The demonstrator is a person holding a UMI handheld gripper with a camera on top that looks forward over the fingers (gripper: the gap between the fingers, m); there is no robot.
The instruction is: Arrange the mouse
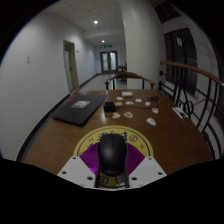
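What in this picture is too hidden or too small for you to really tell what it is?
- The mouse, gripper view: its lower end is cut off, so contact with the fingers cannot be judged.
- Small white items far down the table: too small to identify.
- The dark flat thing beyond the mouse: too dim to name.
- The hallway doors: too distant for detail.

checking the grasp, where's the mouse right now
In the gripper view, the black mouse sits between the fingers, at the wooden table's near edge, well short of the laptop.
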